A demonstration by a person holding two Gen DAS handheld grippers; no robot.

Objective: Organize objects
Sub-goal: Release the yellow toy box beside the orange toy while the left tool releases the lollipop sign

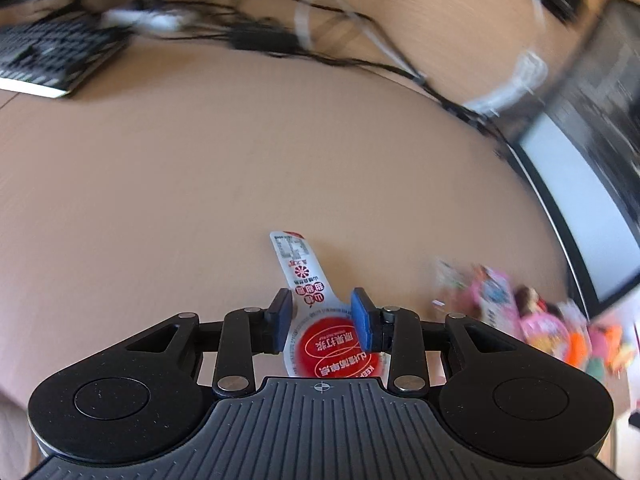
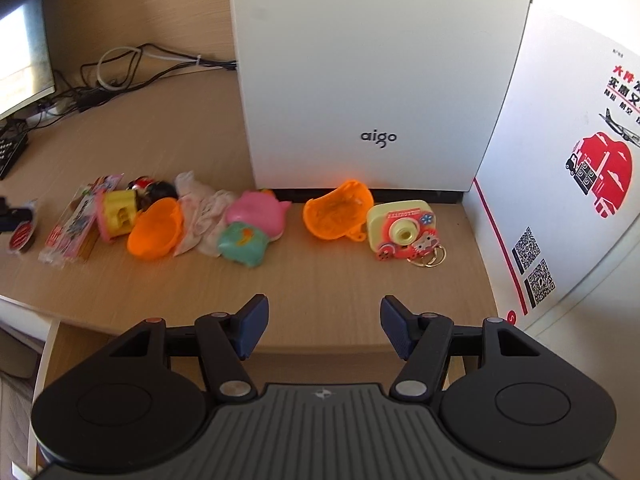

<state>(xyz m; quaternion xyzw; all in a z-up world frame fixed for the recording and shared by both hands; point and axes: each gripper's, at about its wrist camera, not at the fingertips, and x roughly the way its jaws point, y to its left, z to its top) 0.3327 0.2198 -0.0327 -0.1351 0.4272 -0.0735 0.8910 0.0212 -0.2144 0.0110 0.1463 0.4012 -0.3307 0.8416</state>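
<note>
1. Left claw (image 1: pixel 323 316) clamped on a snack cup (image 1: pixel 334 344) with a red-and-white foil lid, blue pads (image 1: pixel 360 318) pressing both sides, the lid's long tab sticking forward past the fingertips over the bench (image 1: pixel 200 184).
2. Ahead and to the right of the left claw, a blurred heap of pink and orange toys (image 1: pixel 540 320); far ahead to the left, a keyboard (image 1: pixel 52 52) and a tangle of cables (image 1: pixel 280 40).
3. Right claw (image 2: pixel 324 326) spread wide apart, holding nothing, hovering above the bench's near edge.
4. Ahead and slightly right of the right claw: a toy camera (image 2: pixel 404 228) and an orange shell half (image 2: pixel 338 210), both before a white aigo box (image 2: pixel 380 80).
5. Ahead-left of it: a pink and green toy (image 2: pixel 252 228), a crumpled cloth (image 2: pixel 202 216), a second orange shell half (image 2: pixel 156 228), a yellow toy (image 2: pixel 118 212), a wrapped packet (image 2: pixel 72 228).
</note>
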